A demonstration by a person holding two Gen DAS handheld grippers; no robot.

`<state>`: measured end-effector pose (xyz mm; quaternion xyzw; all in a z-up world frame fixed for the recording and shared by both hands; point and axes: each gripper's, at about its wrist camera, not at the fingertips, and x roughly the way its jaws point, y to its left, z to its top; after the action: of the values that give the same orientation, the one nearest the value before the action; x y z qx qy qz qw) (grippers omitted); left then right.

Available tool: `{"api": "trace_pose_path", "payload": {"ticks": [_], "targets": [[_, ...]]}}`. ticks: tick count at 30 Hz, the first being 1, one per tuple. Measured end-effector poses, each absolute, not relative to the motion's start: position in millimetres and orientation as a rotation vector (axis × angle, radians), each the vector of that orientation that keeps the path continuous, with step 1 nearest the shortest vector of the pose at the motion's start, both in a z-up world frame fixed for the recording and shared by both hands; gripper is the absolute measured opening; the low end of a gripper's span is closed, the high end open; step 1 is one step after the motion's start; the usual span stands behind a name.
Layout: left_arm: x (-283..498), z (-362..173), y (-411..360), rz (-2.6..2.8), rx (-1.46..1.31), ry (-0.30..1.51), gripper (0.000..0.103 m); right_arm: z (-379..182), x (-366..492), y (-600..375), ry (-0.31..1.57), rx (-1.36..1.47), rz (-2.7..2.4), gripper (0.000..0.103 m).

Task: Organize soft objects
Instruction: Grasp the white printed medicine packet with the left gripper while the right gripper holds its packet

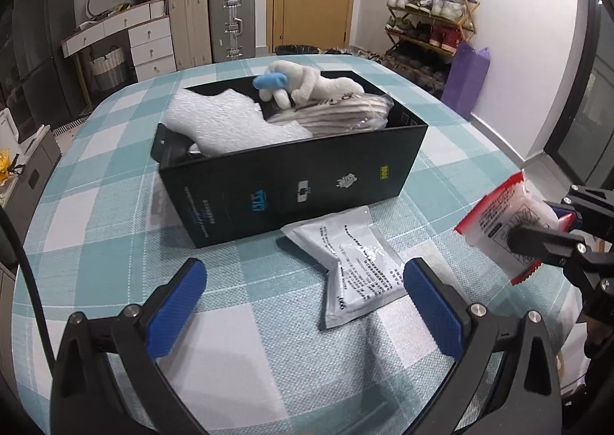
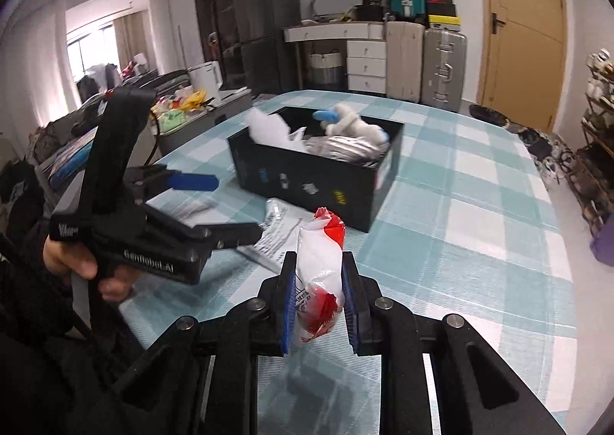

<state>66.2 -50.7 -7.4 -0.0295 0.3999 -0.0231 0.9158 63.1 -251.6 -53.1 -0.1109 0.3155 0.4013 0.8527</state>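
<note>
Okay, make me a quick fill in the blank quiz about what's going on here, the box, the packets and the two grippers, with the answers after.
1. The right gripper is shut on a white packet with ____ edges.
2. The left gripper is ____ and holds nothing.
3. The white plush toy lies inside the ____ box.
4. The grey flat pouch lies on the checked tablecloth, ____ the box.

Answers: red; open; black; outside
</note>
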Motion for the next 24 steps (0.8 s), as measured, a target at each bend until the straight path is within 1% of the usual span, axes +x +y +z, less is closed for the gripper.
{"api": "trace_pose_path", "payload": {"ticks": [11, 13, 14, 16, 19, 22, 23, 24], "targets": [[88.3, -24.0, -78.6, -0.057, -0.047, 0.92, 0.101, -55.0, 73.2, -259.5, 0.678, -0.195, 0.804, 0.021], [91.6, -26.4, -81.4, -0.052, -0.045, 0.936, 0.099, -55.4, 73.4, -260.1, 0.678, -0.196, 0.797, 0.021], [93.7, -27.8, -82.9, -0.051, -0.043, 0.945, 0.094, -55.6, 72.9, -260.2, 0.678, -0.196, 0.795, 0.021], [97.2, -29.5, -87.2, -0.032, -0.019, 0.951, 0.091, -55.4, 73.0, -260.7, 0.678, -0.191, 0.795, 0.021], [98.0, -28.6, -91.3, -0.031, -0.005, 0.943, 0.084, -55.5, 72.7, -261.5, 0.678, -0.19, 0.794, 0.021], [95.1, -26.6, -92.7, -0.039, 0.002, 0.929, 0.072, -55.9, 73.0, -262.4, 0.68, -0.188, 0.792, 0.021], [95.1, -25.7, -94.5, -0.045, 0.006, 0.925, 0.063, -55.9, 73.2, -262.4, 0.68, -0.189, 0.793, 0.021], [94.0, -24.8, -95.5, -0.051, 0.011, 0.923, 0.06, -55.9, 73.3, -262.4, 0.679, -0.188, 0.793, 0.021]]}}
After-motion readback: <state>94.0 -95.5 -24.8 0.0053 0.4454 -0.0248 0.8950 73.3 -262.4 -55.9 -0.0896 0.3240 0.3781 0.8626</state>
